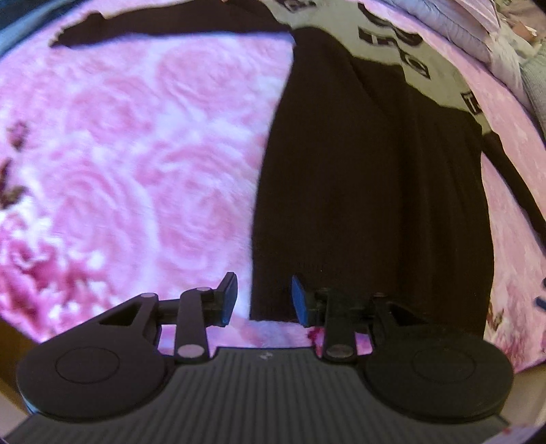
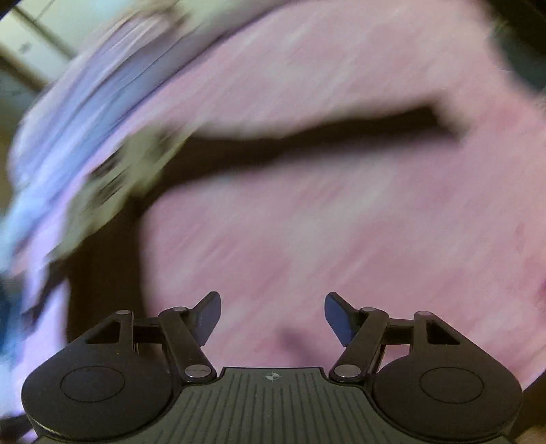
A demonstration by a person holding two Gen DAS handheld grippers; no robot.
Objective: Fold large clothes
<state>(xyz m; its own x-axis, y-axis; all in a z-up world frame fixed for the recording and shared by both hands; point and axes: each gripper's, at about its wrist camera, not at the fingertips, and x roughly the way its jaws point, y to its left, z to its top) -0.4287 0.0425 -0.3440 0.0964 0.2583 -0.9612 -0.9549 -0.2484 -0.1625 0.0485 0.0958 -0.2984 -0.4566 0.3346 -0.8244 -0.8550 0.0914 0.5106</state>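
Observation:
A large dark brown knitted sweater (image 1: 372, 191) with a cream band of black letters (image 1: 392, 37) lies flat on a pink rose-patterned blanket (image 1: 136, 164). One dark sleeve (image 1: 163, 29) stretches out to the far left. My left gripper (image 1: 263, 299) is open right at the sweater's bottom left corner, with the hem's edge between its fingers. The right wrist view is heavily blurred: the other dark sleeve (image 2: 324, 136) reaches to the right across the blanket (image 2: 341, 222), and my right gripper (image 2: 271, 316) is open and holds nothing, over bare blanket to the right of the sweater's body (image 2: 105, 246).
Folded pale lilac bedding (image 1: 477, 30) is piled at the far right edge of the bed, also seen as a blurred lilac pile (image 2: 85, 85). The blanket's near edge (image 1: 20, 328) drops off at the lower left.

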